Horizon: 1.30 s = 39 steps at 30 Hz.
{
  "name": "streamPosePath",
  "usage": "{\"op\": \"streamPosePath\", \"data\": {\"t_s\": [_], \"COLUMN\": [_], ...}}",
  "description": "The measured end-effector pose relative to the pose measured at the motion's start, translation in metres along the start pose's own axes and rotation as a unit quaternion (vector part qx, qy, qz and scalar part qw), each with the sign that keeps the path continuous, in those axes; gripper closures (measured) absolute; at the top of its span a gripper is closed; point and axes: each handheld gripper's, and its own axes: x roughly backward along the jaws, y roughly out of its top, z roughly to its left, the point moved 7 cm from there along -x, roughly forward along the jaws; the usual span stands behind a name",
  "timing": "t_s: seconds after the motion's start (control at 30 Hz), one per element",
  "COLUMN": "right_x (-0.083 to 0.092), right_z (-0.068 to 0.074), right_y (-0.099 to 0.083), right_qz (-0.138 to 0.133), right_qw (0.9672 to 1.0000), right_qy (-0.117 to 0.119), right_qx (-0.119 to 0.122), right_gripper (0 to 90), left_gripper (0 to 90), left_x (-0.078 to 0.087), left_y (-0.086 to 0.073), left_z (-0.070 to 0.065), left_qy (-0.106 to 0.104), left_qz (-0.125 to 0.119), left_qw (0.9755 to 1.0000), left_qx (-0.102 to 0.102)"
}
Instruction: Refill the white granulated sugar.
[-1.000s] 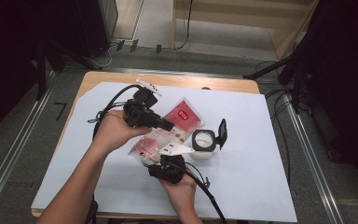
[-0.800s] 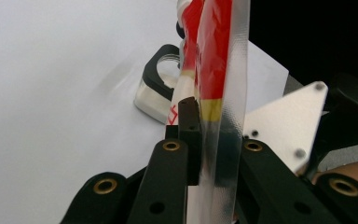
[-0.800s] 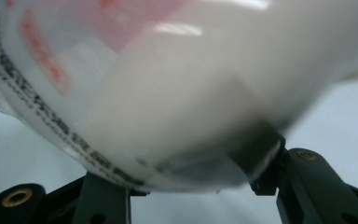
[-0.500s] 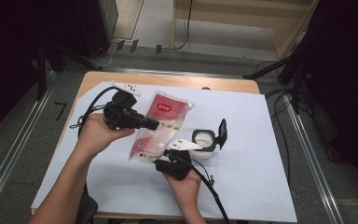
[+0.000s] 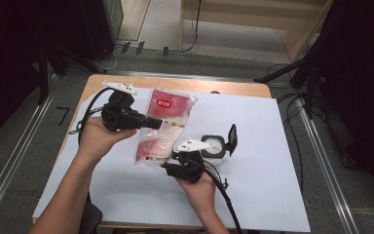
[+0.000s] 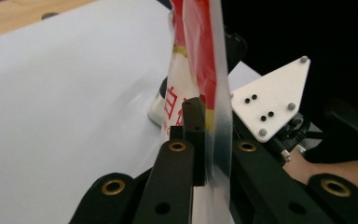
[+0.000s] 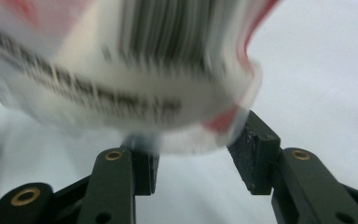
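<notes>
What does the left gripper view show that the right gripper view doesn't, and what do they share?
Left gripper view: the left gripper clamped on the thin edge of the red and white bag, the other gripper's grey plate, and bare wood of the table past the white sheet.
Right gripper view: the bag's bulging bottom with its barcode, blurred, between the right gripper jaws.
Both: the bag and the white sheet.

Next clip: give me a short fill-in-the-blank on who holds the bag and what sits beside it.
1. The left gripper is shut on the ____ edge of the red and white bag.
2. The right gripper takes the bag's ____ end.
3. The white container has its black lid ____.
Missing: side; lower; open
</notes>
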Motion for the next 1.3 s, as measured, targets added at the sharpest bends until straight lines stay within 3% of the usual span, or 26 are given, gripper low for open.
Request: {"op": "streamPosePath", "data": {"t_s": [0.07,0.23,0.27,0.43,0.5,0.6,0.67,0.9,1.0,1.1,1.2,1.3], "right_x": [0.003,0.013,0.015,0.024,0.027,0.034,0.038,0.053,0.06,0.064,0.068,0.071], "right_z": [-0.002,-0.011,-0.013,-0.015,-0.015,-0.015,-0.017,-0.02,-0.018,-0.018,-0.022,-0.027], "right_y": [0.0,0.0,0.0,-0.002,-0.003,-0.001,-0.002,-0.002,-0.001,-0.003,-0.004,-0.005], "right_qz": [0.01,0.017,0.02,0.028,0.033,0.027,0.032,0.028,0.024,0.032,0.037,0.041], "right_qw": [0.9999,0.9997,0.9996,0.9985,0.9978,0.9978,0.9974,0.9968,0.9957,0.9948,0.9945,0.9948], "right_qy": [0.002,0.003,0.002,0.014,0.02,0.047,0.049,0.056,0.062,0.075,0.071,0.072], "right_qx": [0.008,0.017,0.022,0.046,0.054,0.039,0.043,0.05,0.064,0.061,0.068,0.06], "right_gripper": [56.1,55.8,55.5,54.9,53.8,52.3,52.3,52.8,52.6,52.4,52.2,52.4], "left_gripper": [90.0,90.0,90.0,90.0,90.0,90.0,90.0,90.0,90.0,90.0,90.0,90.0], "left_x": [0.004,0.01,0.012,0.013,0.011,0.007,0.003,-0.01,-0.015,-0.022,-0.029,-0.036], "left_y": [0.002,0.003,0.003,0.001,-0.001,-0.004,-0.007,-0.01,-0.008,-0.006,-0.002,0.0], "left_z": [0.001,0.009,0.015,0.026,0.03,0.039,0.044,0.062,0.068,0.077,0.085,0.093], "left_qy": [0.001,0.019,0.032,0.057,0.065,0.072,0.073,0.096,0.093,0.085,0.091,0.109], "left_qz": [-0.015,-0.026,-0.033,-0.032,-0.027,-0.021,-0.019,-0.012,-0.015,-0.019,-0.028,-0.035], "left_qw": [0.9999,0.9994,0.9989,0.9978,0.9974,0.9968,0.9964,0.9945,0.9945,0.9945,0.9938,0.9929], "left_qx": [-0.001,0.008,0.012,0.011,0.016,0.028,0.038,0.041,0.047,0.059,0.056,0.033]}}
